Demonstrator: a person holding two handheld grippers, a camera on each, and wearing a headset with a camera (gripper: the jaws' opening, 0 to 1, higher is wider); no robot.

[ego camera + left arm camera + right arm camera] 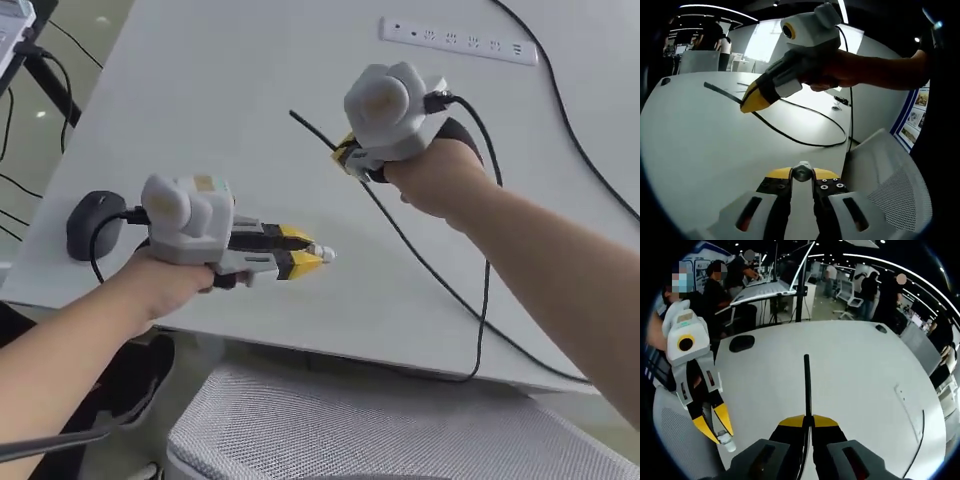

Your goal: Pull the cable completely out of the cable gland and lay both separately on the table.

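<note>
1. Left gripper (308, 256), low and closest to the person, has its yellow-tipped fingers clamped on the cable gland (801, 171). The gland is a small, pale, round fitting sitting right at the tips, in the air over the near part of the table (250, 80).
2. Farther out over the table, the right gripper (808, 421) has its fingers pinched tight on the thin black cable (806, 385). A short straight stub pokes past the tips. The long remainder runs along the tabletop toward the person's right.
3. Cable and gland are well apart, with open air between them, so the pulling-out looks finished. Neither held piece has been laid down yet.
4. The gland looks light, hard and smooth. Being round, it would likely roll or squirt from the tips, so a grip across its body, as now, seems best. It should be lowered close to the tabletop before being let go.
5. The cable looks light, limp over its length but stiff over the short stub. A grip near the free end gives the most control of it.
6. Beyond them, a white power strip (458, 41) lies at the far side of the table. A mesh chair back (400, 430) sits below the near edge.
</note>
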